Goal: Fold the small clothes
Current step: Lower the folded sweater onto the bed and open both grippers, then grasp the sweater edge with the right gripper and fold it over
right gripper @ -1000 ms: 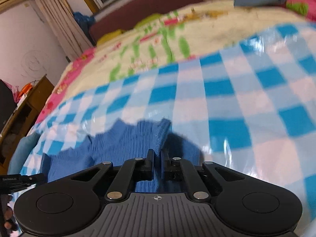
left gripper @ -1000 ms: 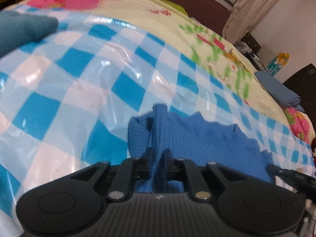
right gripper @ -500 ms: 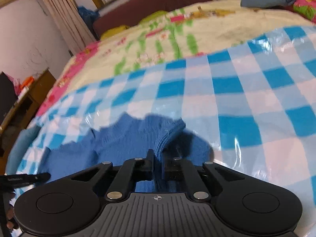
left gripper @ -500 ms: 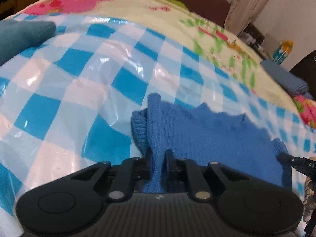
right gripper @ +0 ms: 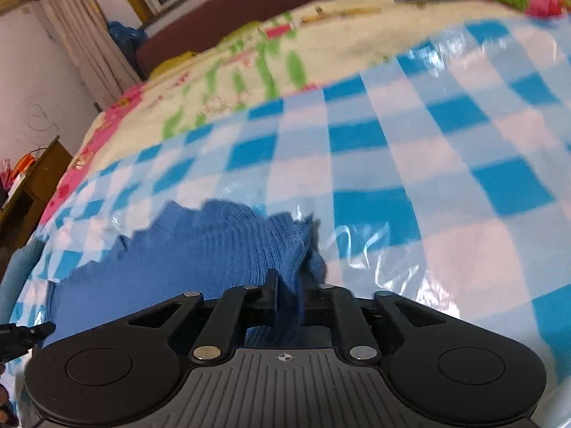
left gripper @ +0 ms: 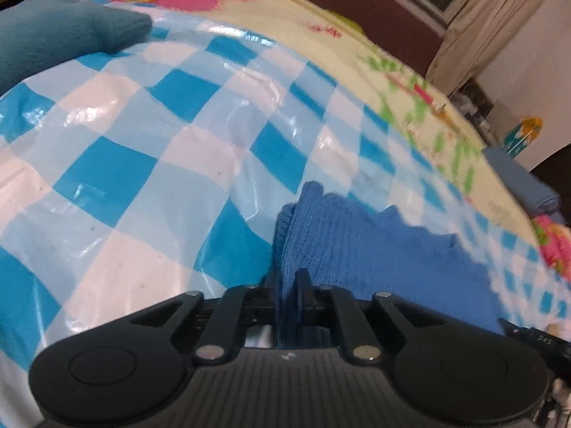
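Observation:
A blue knit garment (left gripper: 374, 249) lies spread on the checked plastic sheet (left gripper: 142, 142), its scalloped edge toward the far side. My left gripper (left gripper: 287, 285) is shut on the garment's left corner, and the fabric stands bunched up between the fingers. In the right wrist view the same garment (right gripper: 185, 256) fills the lower left. My right gripper (right gripper: 289, 285) pinches its right corner; the jaws are opening slightly, with the fold of fabric still filling the gap between them. The other gripper's tip (right gripper: 25, 333) shows at the left edge.
A teal garment (left gripper: 53, 35) lies at the sheet's far left. A folded blue cloth (left gripper: 524, 185) sits at the far right on the floral bedspread (left gripper: 321, 35). A dark headboard (right gripper: 232, 18) and curtains stand behind, with a wooden cabinet (right gripper: 32, 185) beside the bed.
The left gripper has shifted with its corner of the garment, so the teal garment looms larger. The right gripper's fingers stand a little wider apart around the fabric.

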`<act>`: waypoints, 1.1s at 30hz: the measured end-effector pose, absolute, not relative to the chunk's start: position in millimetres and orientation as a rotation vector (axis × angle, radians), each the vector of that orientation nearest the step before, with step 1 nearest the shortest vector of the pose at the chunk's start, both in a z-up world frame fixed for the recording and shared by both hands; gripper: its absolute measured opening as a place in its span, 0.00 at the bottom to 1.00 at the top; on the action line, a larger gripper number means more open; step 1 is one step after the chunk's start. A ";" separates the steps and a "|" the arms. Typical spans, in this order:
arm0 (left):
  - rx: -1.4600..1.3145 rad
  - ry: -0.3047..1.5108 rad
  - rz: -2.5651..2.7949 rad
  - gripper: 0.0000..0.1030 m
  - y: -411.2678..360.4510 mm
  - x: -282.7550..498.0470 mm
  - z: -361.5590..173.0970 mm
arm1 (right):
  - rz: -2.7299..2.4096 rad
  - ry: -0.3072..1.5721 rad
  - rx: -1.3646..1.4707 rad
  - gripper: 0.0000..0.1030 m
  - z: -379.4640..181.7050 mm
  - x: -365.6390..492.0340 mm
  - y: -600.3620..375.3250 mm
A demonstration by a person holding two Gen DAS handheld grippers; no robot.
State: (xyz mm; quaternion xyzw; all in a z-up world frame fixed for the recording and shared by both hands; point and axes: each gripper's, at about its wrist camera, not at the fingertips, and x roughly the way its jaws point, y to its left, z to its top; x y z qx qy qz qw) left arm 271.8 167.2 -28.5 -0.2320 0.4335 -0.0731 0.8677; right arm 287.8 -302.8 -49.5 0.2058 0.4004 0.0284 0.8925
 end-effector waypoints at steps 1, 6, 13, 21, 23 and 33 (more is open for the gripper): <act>-0.498 0.896 -0.160 0.15 171.4 267.4 -24.3 | 0.075 0.814 0.427 0.22 -42.6 285.0 -303.3; -0.541 0.865 -0.105 0.17 192.2 232.7 -14.6 | 0.073 0.720 0.344 0.60 -9.7 247.2 -297.8; -0.462 0.937 -0.166 0.21 167.2 184.3 -28.4 | 0.164 0.854 0.183 0.58 -28.7 213.5 -253.8; -0.464 0.916 -0.131 0.21 166.7 171.0 -22.4 | 0.124 0.808 0.168 0.60 2.9 211.4 -242.8; -0.493 0.882 -0.142 0.22 167.4 164.2 -19.3 | 0.177 0.790 0.144 0.60 13.1 211.5 -223.5; -0.447 0.961 -0.165 0.26 153.7 162.7 -42.4 | 0.282 0.918 0.073 0.59 -38.9 245.3 -147.5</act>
